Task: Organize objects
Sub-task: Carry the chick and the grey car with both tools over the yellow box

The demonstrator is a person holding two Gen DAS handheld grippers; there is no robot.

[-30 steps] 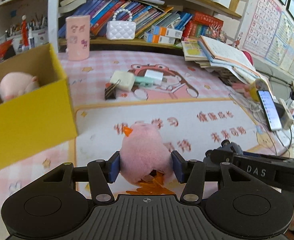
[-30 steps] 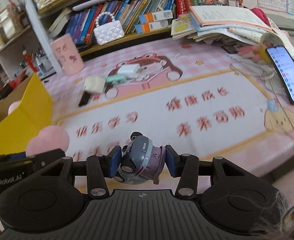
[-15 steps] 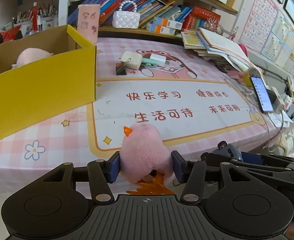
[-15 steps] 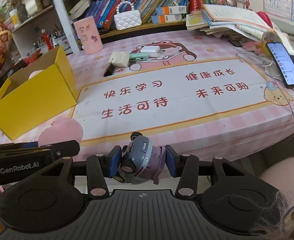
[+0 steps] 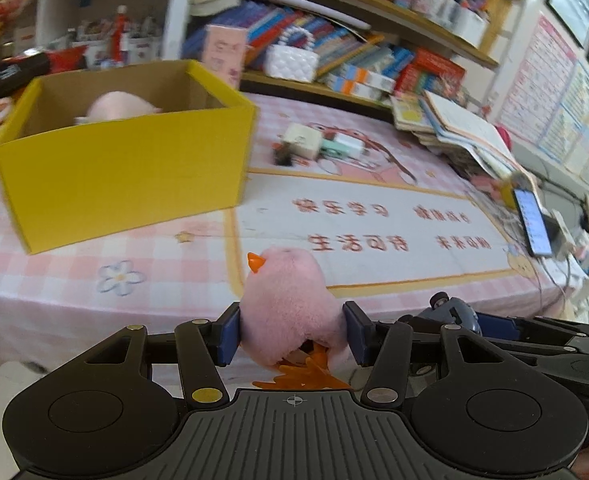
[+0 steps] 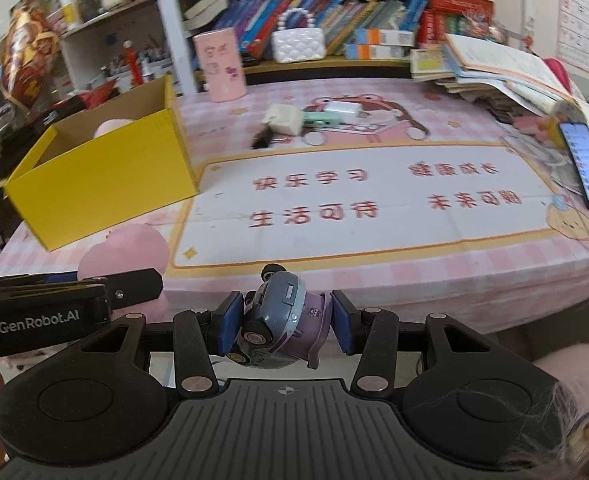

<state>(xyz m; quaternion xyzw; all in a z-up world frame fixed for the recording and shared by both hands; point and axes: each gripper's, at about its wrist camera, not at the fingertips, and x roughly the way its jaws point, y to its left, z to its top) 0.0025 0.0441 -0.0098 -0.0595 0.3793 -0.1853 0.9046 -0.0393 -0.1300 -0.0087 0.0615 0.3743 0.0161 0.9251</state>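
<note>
My left gripper (image 5: 292,334) is shut on a pink plush chick (image 5: 290,304) with an orange beak and feet, held off the table's front edge. My right gripper (image 6: 282,324) is shut on a grey and purple toy car (image 6: 282,320), also held in front of the table. The open yellow cardboard box (image 5: 122,176) stands at the left of the table with another pink plush (image 5: 114,106) inside; the box also shows in the right wrist view (image 6: 102,184). The left gripper and its chick (image 6: 124,252) show at the left of the right wrist view.
A pink checked cloth with a printed mat (image 6: 354,200) covers the table. Small chargers and a clip (image 6: 294,120) lie mid-back. A pink cup (image 6: 220,64), white purse (image 6: 298,42) and books stand behind. A phone (image 6: 586,162) and stacked books (image 6: 494,68) are at the right.
Both grippers have pulled back from the table with their toys still held. The yellow box now looks nearer and more central in the left wrist view.
</note>
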